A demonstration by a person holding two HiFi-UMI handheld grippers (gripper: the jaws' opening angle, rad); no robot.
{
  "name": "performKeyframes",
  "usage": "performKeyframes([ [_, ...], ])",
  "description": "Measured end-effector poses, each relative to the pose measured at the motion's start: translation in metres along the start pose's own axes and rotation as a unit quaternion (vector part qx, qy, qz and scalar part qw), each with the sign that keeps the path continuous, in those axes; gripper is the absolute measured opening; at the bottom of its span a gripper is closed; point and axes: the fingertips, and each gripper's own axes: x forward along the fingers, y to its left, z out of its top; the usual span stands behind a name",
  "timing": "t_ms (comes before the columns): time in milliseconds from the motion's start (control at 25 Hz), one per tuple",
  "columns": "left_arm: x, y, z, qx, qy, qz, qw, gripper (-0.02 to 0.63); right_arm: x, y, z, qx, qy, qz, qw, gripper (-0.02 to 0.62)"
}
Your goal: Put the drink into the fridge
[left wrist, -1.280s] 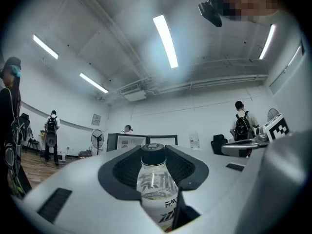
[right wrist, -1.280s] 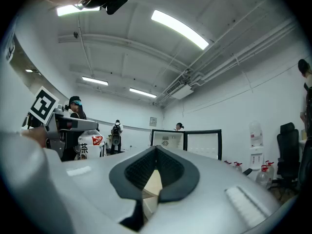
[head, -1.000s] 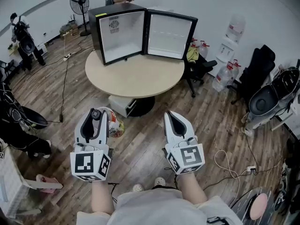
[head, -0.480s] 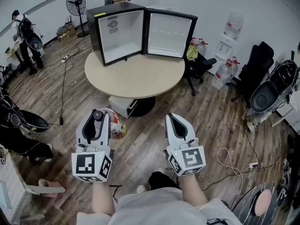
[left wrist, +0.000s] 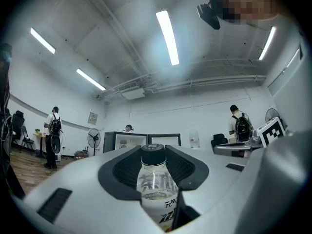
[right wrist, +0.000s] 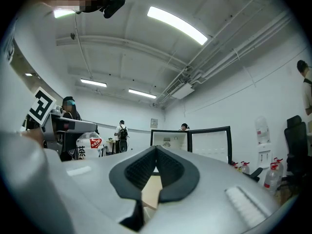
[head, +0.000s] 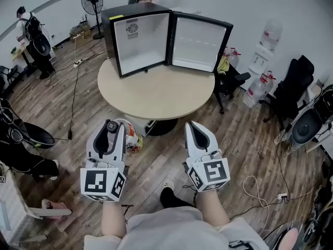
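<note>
In the head view my left gripper (head: 110, 126) is shut on a drink bottle (head: 130, 138) with a black cap and a red-and-white label, held level over the wooden floor. The left gripper view shows the bottle (left wrist: 156, 189) upright between the dark pads (left wrist: 122, 172). To its right, my right gripper (head: 190, 125) is shut, with nothing between its fingertips (right wrist: 156, 149). Ahead, a black mini fridge (head: 140, 35) stands on a round beige table (head: 156, 95). Its door (head: 200, 43) is swung wide open and its white inside looks bare. Both grippers point toward it, short of the table's near edge.
A box (head: 139, 126) sits beside the table's pedestal. Office chairs (head: 231, 77) and large water bottles (head: 257, 87) stand to the right. At the back left are a floor fan (head: 91, 4) and people (head: 31, 35), and cables (head: 73, 92) run across the floor.
Both grippers and the person have moved forward toward the table, so the table and fridge are nearer now. The left gripper's hold on the bottle has not changed, and the right gripper stays shut.
</note>
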Motion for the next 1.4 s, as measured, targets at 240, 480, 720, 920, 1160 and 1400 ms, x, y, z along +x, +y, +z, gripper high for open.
performKeyframes([
  [240, 0.060, 0.009, 0.012, 0.009, -0.014, 0.015, 0.9997, 0.156, 0.060, -0.034, 0.009, -0.001, -0.013, 0.023, 1.000, 0.011],
  [480, 0.113, 0.013, 0.016, 0.012, -0.022, 0.020, 0.9995, 0.156, 0.107, -0.069, 0.006, 0.007, -0.018, 0.031, 0.999, 0.011],
  [720, 0.155, 0.020, 0.014, 0.016, -0.029, 0.036, 0.9988, 0.156, 0.141, -0.091, -0.001, 0.002, -0.017, 0.051, 0.999, 0.011],
  [920, 0.175, 0.024, 0.012, 0.009, -0.037, 0.045, 0.9983, 0.156, 0.160, -0.103, -0.012, 0.009, -0.014, 0.062, 0.998, 0.011],
  [1160, 0.193, 0.034, -0.004, 0.008, -0.019, 0.046, 0.9987, 0.156, 0.183, -0.103, -0.032, 0.024, 0.001, 0.067, 0.997, 0.011],
  [1400, 0.232, 0.058, -0.016, 0.001, -0.012, 0.034, 0.9993, 0.156, 0.221, -0.112, -0.042, 0.022, 0.010, 0.053, 0.998, 0.011],
])
